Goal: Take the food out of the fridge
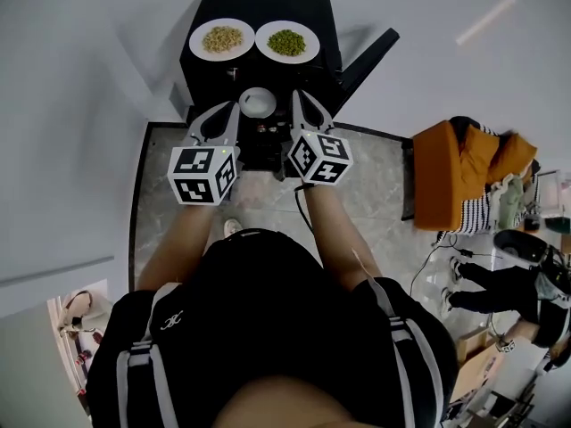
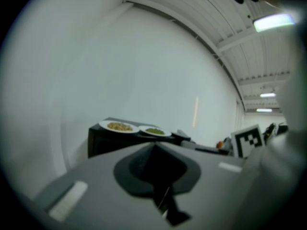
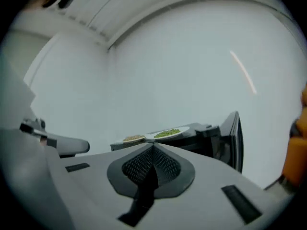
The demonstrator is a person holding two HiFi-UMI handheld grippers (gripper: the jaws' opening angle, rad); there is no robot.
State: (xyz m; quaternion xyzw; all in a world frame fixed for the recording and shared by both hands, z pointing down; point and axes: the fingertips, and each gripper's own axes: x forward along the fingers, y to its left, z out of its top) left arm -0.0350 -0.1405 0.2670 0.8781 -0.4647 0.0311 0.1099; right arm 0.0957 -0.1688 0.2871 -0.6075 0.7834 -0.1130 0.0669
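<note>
A small black fridge [image 1: 259, 69] stands against the white wall with its door [image 1: 366, 61] swung open to the right. On its top sit a plate of yellowish food [image 1: 222, 39] and a plate of green food [image 1: 287, 43]. A white round dish [image 1: 257, 102] shows at the fridge's open front, between my two grippers. My left gripper [image 1: 234, 107] is shut and empty just left of that dish. My right gripper [image 1: 297, 94] is shut and empty just right of it. Both plates [image 2: 119, 126] [image 3: 167, 133] lie beyond the shut tips [image 2: 154, 145] [image 3: 153, 146] in the gripper views.
An orange seat [image 1: 451, 176] with a striped cloth stands at the right. Another person's legs [image 1: 500, 283] and cables lie on the floor at the lower right. The open door [image 3: 232, 138] juts out on the right side.
</note>
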